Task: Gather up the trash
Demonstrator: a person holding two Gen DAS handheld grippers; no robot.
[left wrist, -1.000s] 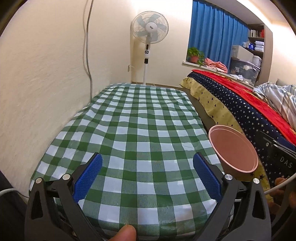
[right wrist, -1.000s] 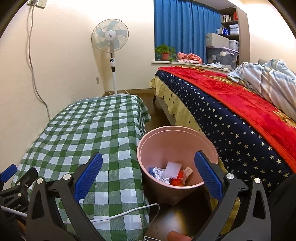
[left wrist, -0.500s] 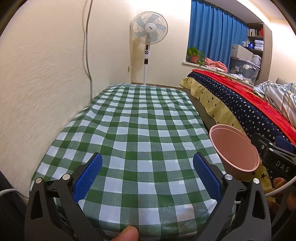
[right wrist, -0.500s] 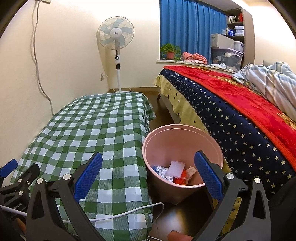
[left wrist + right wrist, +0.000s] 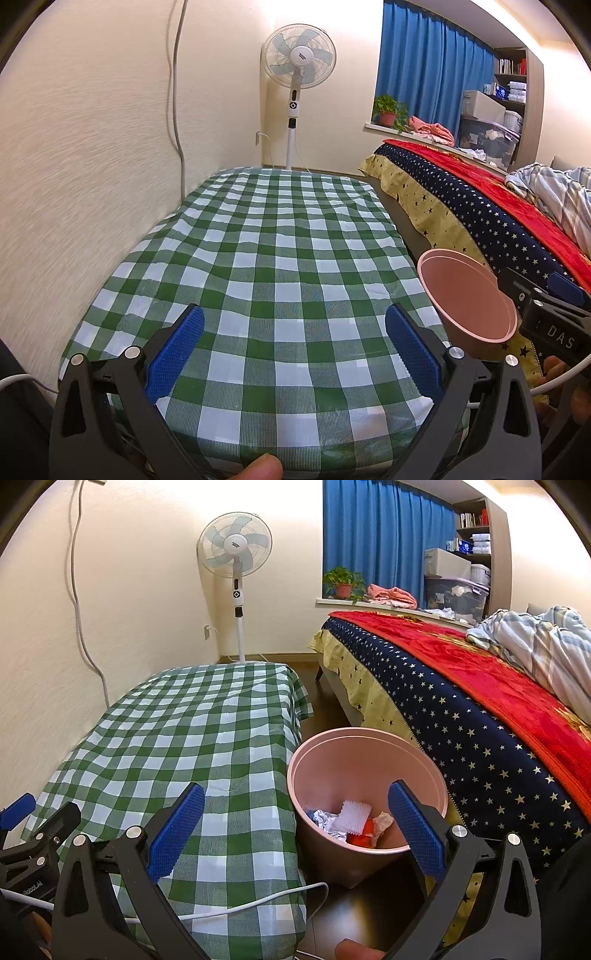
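Currently both spread wide, holding nothing: left gripper over bare checked tablecloth, right gripper at table edge. Pink bin on floor at 1 o'clock from right tongs, trash already inside; right hand nearer. No loose trash visible on table; likely done.

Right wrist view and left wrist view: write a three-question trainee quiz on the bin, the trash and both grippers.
1. True or false: the pink trash bin stands on the green checked tablecloth.
2. Multiple choice: the crumpled trash lies A) on the tablecloth, B) inside the bin, C) on the bed.
3. Fill in: the left gripper and the right gripper are both ____ and hold nothing.

Key: 1 false, it stands on the floor between table and bed; 2 B; 3 open.
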